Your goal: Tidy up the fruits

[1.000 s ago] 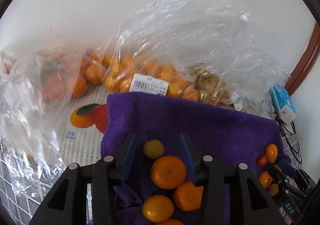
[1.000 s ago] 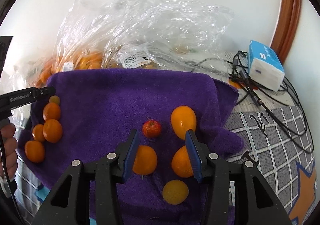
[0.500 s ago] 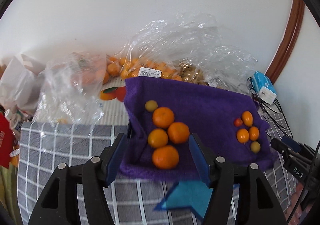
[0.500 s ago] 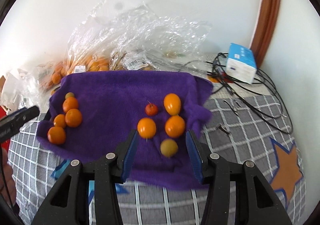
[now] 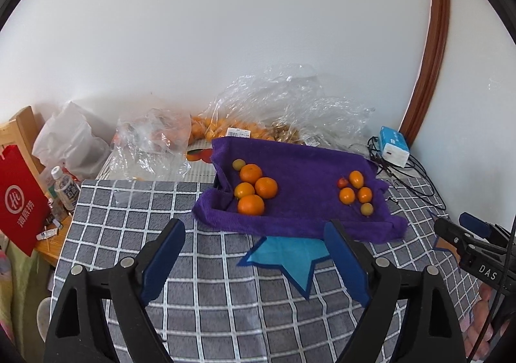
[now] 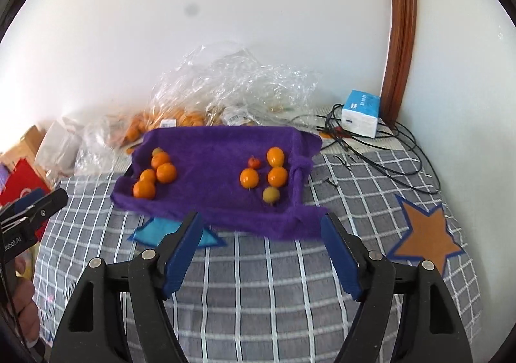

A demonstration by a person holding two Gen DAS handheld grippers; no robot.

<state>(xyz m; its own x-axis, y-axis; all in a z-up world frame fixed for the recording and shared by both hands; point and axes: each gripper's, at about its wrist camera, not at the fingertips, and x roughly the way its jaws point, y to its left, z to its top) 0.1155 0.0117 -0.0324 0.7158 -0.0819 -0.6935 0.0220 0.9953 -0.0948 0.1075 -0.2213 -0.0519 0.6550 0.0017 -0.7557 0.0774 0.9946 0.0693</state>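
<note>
A purple towel lies over a tray on the checked tablecloth. On its left end sit several oranges. Smaller orange fruits, a yellowish one and a little red one are grouped on its right end. My left gripper hovers over the cloth in front of the towel, jaws opening, nothing between them. My right gripper hangs in front of the towel's near edge, jaws also opening and empty. Each gripper shows at the side of the other's view.
Clear plastic bags of oranges pile against the wall behind the towel. A blue-white box and tangled black cables lie at the back right. A red bag, a bottle and a white bag crowd the left edge.
Both grippers have pulled back and up from over the towel, so the whole towel and table now show. Both pairs of jaws have spread wider.
</note>
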